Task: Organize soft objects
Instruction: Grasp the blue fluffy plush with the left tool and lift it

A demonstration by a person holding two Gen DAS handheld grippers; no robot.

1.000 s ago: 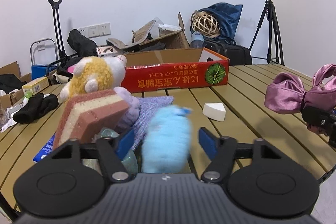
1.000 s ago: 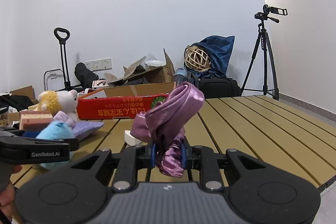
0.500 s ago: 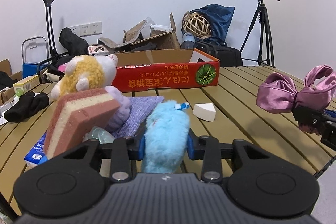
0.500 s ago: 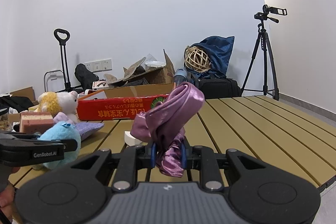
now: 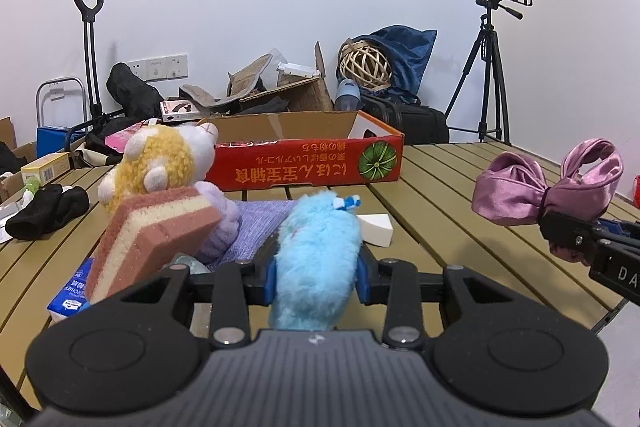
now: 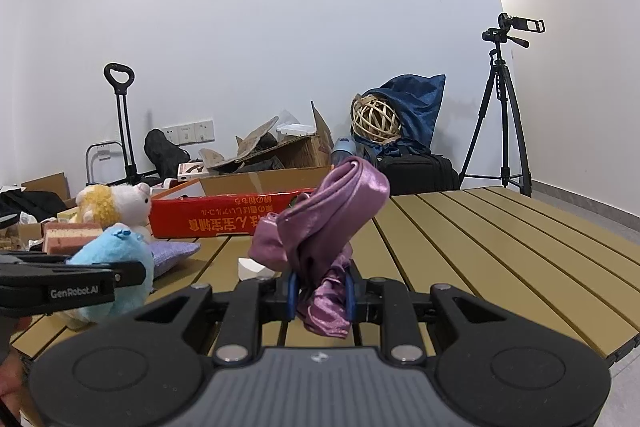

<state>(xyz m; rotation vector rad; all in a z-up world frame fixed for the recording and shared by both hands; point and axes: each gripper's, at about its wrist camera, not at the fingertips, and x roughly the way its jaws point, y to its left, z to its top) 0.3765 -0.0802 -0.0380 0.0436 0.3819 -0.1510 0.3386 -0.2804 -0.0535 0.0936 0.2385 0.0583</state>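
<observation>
1. My left tongs (image 5: pixel 316 273) have just been closing and now squeeze the fluffy blue plush toy (image 5: pixel 318 259) between their blue pads, holding it near me over the desk (image 5: pixel 460 203).
2. My right tongs (image 6: pixel 320 293) are clamped narrow on the purple satin bow (image 6: pixel 324 227), which stands up from the pads; in the left wrist view it hangs at the far right.
3. Just left of the blue toy a pink-and-cream sponge block (image 5: pixel 152 227) leans on a lilac plush (image 5: pixel 218 223), with a purple knitted cloth (image 5: pixel 260 223) beside them.
4. Behind the sponge sits a yellow-and-white plush animal (image 5: pixel 164 157); a white wedge sponge (image 5: pixel 376 229) lies to the right.
5. Farther back stands the red cardboard box (image 5: pixel 304 163).
</observation>
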